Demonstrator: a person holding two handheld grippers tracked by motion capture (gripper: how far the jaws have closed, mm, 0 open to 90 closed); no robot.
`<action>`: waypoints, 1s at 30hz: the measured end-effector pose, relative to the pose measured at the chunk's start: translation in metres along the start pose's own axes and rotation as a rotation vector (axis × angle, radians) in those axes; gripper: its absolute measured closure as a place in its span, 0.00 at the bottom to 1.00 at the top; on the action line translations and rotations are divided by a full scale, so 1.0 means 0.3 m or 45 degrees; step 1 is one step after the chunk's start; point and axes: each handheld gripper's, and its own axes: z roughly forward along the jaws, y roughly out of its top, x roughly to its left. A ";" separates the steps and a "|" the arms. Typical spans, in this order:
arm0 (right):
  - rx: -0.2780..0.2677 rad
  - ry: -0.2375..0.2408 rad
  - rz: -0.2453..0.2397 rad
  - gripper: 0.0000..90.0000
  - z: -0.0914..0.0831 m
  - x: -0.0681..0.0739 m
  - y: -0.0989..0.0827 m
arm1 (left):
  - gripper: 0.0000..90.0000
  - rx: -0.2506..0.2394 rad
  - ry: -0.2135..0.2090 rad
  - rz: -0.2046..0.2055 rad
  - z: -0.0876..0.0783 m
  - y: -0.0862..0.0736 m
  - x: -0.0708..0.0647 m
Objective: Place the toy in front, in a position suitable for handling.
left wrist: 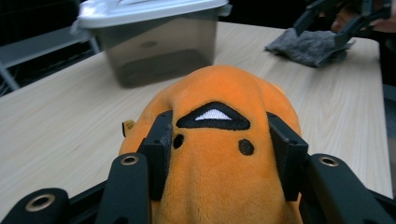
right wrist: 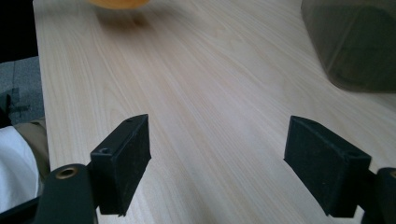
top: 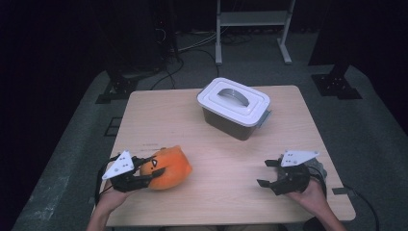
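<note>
Left hand-held gripper (left wrist: 217,154) pinches orange plush toy (left wrist: 219,140) near surface (top: 192,120) front-left edge; bare wood ahead; right hand-held gripper (right wrist: 217,158) spread.

Table (top: 216,192): bears everything here; the person's forearms come in over its near edge.
Plush toy (top: 168,168): on the near left part of the table, between the jaws of the left gripper (top: 144,175), which clamp its sides.
Lidded container (top: 234,108): on the far middle of the table, well apart from the toy, behind it and to its right.
Right gripper (top: 270,174): over the near right corner, jaws spread with only tabletop between them.
Cloth (left wrist: 306,46): on the table under the right gripper.
Rack (top: 253,29): on the floor beyond the far edge.
</note>
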 end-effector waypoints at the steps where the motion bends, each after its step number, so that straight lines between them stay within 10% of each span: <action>1: -0.002 -0.002 0.002 0.24 -0.003 -0.001 -0.001 | 0.57 0.000 0.000 0.000 0.000 0.000 0.000; 30: -0.061 -0.075 0.043 0.24 -0.090 -0.070 -0.038 | 0.57 0.044 -0.313 0.101 0.408 0.097 -0.173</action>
